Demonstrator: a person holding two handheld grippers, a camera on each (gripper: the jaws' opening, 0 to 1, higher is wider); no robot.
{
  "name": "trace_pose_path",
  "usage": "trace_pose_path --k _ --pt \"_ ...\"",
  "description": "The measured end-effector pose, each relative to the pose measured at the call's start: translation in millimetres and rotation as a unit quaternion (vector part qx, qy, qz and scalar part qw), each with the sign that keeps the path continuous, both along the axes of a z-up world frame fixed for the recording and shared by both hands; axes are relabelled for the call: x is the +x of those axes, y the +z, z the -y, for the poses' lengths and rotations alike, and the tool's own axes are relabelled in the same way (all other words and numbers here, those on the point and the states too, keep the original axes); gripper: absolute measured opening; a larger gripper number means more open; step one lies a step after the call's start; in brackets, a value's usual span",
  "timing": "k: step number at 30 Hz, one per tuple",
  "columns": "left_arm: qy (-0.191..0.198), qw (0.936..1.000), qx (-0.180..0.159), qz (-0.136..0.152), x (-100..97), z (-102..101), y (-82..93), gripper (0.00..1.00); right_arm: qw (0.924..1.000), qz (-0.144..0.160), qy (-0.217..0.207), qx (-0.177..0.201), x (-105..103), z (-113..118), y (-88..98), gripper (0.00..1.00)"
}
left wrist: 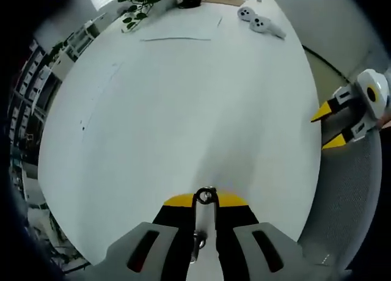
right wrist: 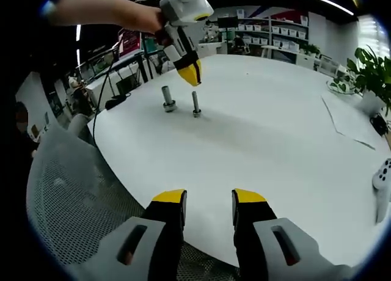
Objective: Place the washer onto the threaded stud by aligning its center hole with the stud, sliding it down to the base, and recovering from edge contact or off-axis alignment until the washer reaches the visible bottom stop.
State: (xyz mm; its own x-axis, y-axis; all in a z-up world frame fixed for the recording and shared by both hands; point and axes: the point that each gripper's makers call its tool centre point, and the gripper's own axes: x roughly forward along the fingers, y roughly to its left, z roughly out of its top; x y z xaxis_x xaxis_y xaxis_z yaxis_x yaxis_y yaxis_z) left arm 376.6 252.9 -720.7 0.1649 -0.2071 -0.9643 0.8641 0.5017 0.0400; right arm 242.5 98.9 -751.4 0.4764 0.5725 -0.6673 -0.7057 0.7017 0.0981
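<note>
Left gripper view, left gripper gripping washer (jaws closed), right gripper spread

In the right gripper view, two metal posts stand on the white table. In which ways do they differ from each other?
The thick post is wider and sits on a broad round base, while the slim post has only a small foot. The slim post stands almost under the yellow tip of the left tool; the thick post is off to one side of it. Both are upright, grey metal, on the white table.
</note>
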Motion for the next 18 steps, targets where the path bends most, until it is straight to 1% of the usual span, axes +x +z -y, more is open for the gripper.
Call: trace_pose_path --k 5,10,12,18 --pt "-0.011 0.9999 0.007 -0.004 -4.5 -1.2 -5.3 0.09 1.0000 0.000 -0.002 -0.001 0.4 0.6 -0.1 0.32" --pt "-0.014 0.9998 0.011 -0.006 -6.0 -4.8 -11.1 0.09 1.0000 0.002 -0.005 -0.003 1.5 1.8 -0.3 0.32" --pt "-0.010 0.9998 0.014 -0.012 -7.5 -7.6 -13.8 0.09 1.0000 0.002 -0.007 -0.002 1.7 2.1 -0.1 0.32" --pt "-0.013 0.9999 0.009 -0.006 -7.2 -6.7 -14.8 0.09 0.9999 0.003 -0.009 -0.003 2.6 2.9 0.2 0.32"
